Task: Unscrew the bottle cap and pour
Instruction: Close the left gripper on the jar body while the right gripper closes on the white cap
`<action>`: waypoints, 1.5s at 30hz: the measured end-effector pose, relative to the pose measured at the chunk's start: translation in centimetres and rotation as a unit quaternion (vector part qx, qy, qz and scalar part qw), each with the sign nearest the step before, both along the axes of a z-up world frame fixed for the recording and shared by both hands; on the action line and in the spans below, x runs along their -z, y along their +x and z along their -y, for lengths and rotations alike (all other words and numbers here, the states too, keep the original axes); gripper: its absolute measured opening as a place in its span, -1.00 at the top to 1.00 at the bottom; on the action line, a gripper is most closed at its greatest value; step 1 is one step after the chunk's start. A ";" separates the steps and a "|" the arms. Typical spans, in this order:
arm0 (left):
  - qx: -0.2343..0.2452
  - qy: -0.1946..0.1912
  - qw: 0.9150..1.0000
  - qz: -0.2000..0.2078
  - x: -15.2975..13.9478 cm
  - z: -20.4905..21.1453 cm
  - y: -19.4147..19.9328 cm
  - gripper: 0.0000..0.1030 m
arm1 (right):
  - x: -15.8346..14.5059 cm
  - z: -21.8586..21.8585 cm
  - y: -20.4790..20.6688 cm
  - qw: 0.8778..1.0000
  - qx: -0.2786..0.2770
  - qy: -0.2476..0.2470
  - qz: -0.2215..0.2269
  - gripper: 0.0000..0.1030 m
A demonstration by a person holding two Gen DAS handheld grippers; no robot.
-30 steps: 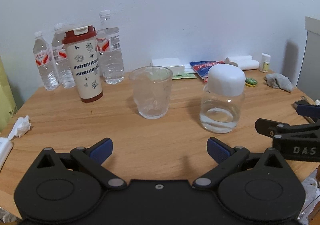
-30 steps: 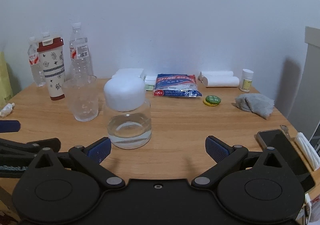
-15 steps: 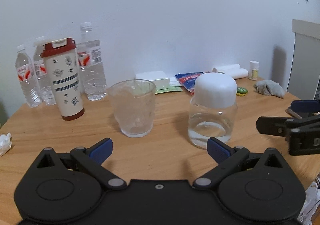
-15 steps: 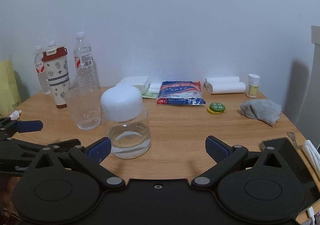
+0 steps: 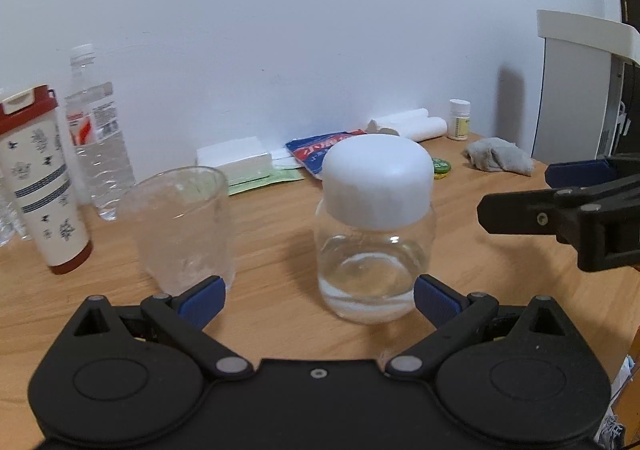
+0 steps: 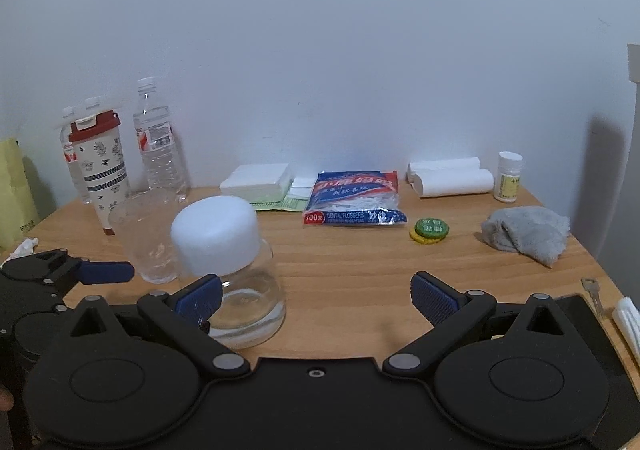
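Left wrist view: empty glass [image 5: 182,226] just left of capped bottle [image 5: 376,234]; left gripper [image 5: 318,300] w/ fingers spread, near bottle base. Right gripper [image 6: 316,296] also spread, holding nothing.

Left tool [image 5: 318,296] with blue pads spread wide, squat glass bottle [image 5: 374,250] with white cap [image 5: 378,180] upright between them, a little clear liquid inside, empty tumbler [image 5: 184,228] beside it, right tool [image 5: 568,210] at the right edge, wooden desk [image 5: 280,242]
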State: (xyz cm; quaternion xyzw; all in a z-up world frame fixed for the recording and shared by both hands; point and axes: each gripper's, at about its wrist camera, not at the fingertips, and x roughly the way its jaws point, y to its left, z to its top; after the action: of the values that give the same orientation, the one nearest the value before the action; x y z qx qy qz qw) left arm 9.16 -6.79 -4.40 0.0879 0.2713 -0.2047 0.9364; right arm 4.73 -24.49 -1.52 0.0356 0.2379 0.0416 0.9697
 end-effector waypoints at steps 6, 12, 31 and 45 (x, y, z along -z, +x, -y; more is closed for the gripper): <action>0.016 0.014 1.000 -0.003 0.7 1.0 0.5 -0.99 | -0.1 0.0 0.7 1.000 -0.017 -0.005 -0.001 -0.99; 0.044 0.034 0.998 0.014 1.3 2.2 0.4 -0.99 | -0.3 0.6 1.5 0.999 -0.025 0.025 -0.020 -0.99; 0.066 -0.001 0.998 -0.013 2.5 2.7 3.0 -0.99 | -0.3 1.4 3.2 0.992 -0.106 0.033 0.056 -0.98; 0.065 -0.028 0.997 -0.023 2.3 2.6 4.4 -0.73 | 0.0 0.7 6.3 0.978 -0.192 0.054 0.055 -0.97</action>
State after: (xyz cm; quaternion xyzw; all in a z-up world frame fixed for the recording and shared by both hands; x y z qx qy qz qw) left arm 13.60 -9.36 -6.69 0.0748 0.2806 -0.2750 0.9165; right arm 11.00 -25.15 -1.57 0.0389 0.1843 0.2415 0.9520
